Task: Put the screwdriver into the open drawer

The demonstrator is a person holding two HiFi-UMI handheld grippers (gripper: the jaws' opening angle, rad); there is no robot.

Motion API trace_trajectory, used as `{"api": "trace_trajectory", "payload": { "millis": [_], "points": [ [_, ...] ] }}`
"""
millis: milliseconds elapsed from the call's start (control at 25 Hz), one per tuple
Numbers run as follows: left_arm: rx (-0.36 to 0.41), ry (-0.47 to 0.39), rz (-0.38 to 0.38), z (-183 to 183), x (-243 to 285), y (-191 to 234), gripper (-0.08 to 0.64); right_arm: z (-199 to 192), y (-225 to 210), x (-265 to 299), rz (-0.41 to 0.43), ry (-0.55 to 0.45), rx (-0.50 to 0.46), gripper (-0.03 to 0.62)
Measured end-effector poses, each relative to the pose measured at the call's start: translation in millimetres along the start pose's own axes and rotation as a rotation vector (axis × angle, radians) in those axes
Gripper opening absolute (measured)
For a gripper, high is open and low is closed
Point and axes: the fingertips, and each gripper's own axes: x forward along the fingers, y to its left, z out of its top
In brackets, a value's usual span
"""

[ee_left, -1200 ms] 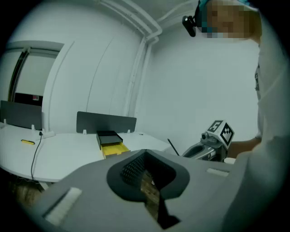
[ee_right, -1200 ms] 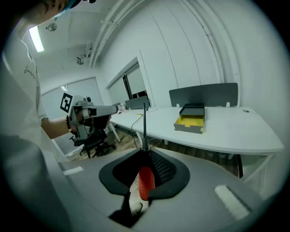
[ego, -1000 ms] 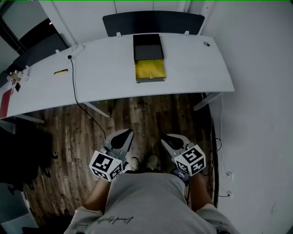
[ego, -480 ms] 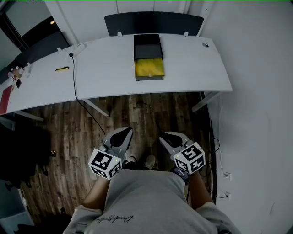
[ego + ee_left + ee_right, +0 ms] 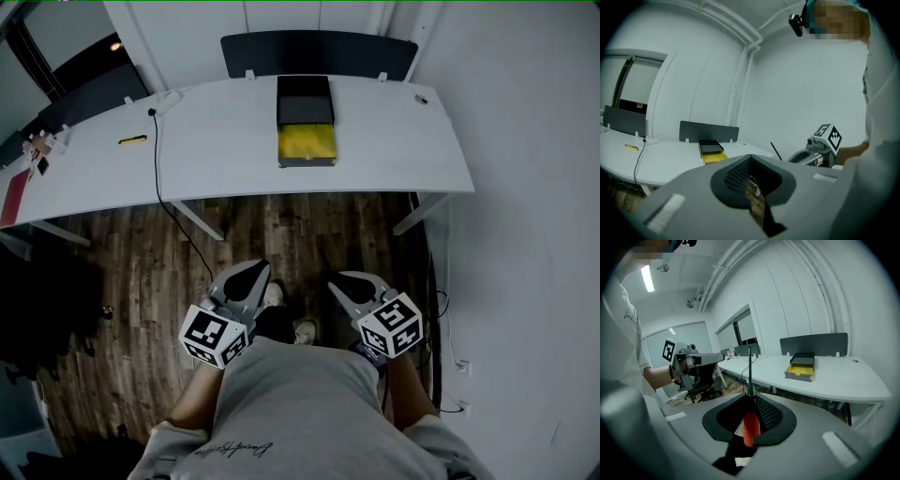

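A: Any writing?
B: "5" is read on the marker cube (image 5: 828, 136) of the right gripper (image 5: 751, 394), "2" on that of the left gripper (image 5: 750, 156). The script on the grey shirt (image 5: 300, 412) can't be read.
A: Screwdriver?
B: The red-handled, dark-shafted screwdriver (image 5: 749, 425) is pinched by the right jaws. Its handle is shown only in the right gripper view. It is kept well apart from the yellow-lined open drawer (image 5: 306, 143) on the white desk (image 5: 216, 155). The left jaws are pressed together, empty. Both grippers are held low at the torso.

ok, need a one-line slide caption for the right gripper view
Right gripper shut on a red-handled screwdriver, facing the open yellow drawer on the white desk.
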Motion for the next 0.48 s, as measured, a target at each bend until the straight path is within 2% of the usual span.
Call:
{"api": "trace_trajectory", "payload": {
  "millis": [480],
  "points": [
    [-0.008, -0.017, -0.023, 0, 23, 11, 0.000, 4, -25, 3, -0.041, 0.000, 0.019, 0.077]
  ]
}}
